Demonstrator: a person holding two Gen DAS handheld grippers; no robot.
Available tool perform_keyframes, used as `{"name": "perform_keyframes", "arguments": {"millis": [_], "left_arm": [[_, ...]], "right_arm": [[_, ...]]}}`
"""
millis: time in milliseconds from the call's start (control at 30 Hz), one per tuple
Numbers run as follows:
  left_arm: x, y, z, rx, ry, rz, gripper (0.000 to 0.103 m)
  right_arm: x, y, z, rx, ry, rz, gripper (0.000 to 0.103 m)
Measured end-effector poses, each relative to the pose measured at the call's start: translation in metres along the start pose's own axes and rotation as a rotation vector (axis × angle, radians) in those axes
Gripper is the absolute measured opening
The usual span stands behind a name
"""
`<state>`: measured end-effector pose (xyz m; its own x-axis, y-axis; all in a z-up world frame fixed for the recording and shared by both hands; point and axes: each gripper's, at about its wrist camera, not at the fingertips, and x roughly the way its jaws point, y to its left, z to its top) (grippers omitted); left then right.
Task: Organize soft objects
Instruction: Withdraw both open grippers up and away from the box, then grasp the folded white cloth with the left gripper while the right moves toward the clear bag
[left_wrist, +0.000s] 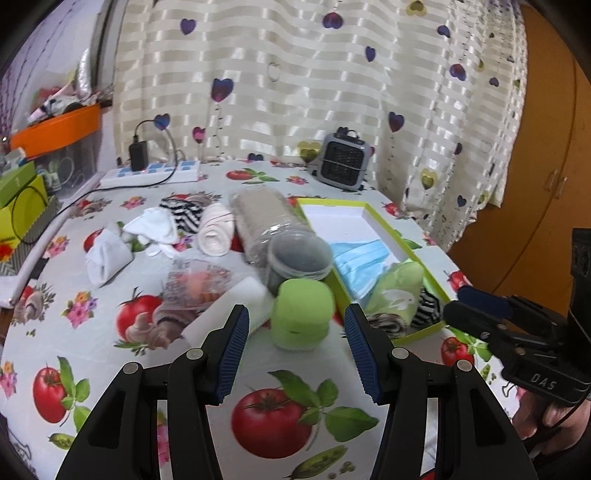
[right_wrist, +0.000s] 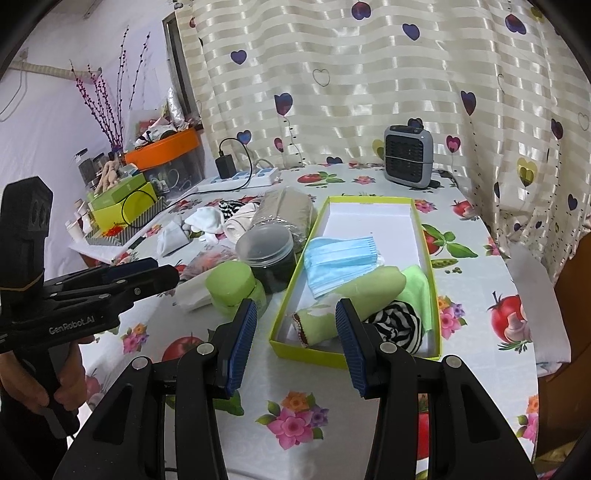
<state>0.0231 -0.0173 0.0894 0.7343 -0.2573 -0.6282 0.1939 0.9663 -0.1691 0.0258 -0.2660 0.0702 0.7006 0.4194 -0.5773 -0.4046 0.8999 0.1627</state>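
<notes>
A lime-green open box (right_wrist: 424, 236) on the table holds blue face masks (right_wrist: 340, 258), a green rolled cloth (right_wrist: 369, 288) and a black-and-white striped sock (right_wrist: 399, 325). My right gripper (right_wrist: 295, 306) hovers open over the box's near left corner, its pads touching nothing. My left gripper (left_wrist: 297, 310) is open, with a green lidded jar (left_wrist: 301, 314) just ahead between the fingertips and gaps on both sides. Beyond it lie white socks (left_wrist: 107, 254), a striped sock (left_wrist: 184, 214), a cream rolled cloth (left_wrist: 216, 232) and a wrapped beige roll (left_wrist: 258, 218).
A clear jar with dark contents (left_wrist: 295, 262) and a crinkly plastic bag (left_wrist: 195, 284) sit by the green jar. At the back stand a power strip (left_wrist: 151, 173) and a grey fan (left_wrist: 343, 158). Boxes and an orange bin (left_wrist: 59, 129) crowd the left edge.
</notes>
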Motion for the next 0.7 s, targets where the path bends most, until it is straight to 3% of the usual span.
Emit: {"name": "perform_keyframes", "arguments": {"millis": [700], "left_arm": [[0.01, 0.04, -0.011, -0.066, 0.063, 0.069, 0.054]], "right_arm": [[0.011, 0.019, 0.001, -0.027, 0.02, 0.037, 0.046]]}}
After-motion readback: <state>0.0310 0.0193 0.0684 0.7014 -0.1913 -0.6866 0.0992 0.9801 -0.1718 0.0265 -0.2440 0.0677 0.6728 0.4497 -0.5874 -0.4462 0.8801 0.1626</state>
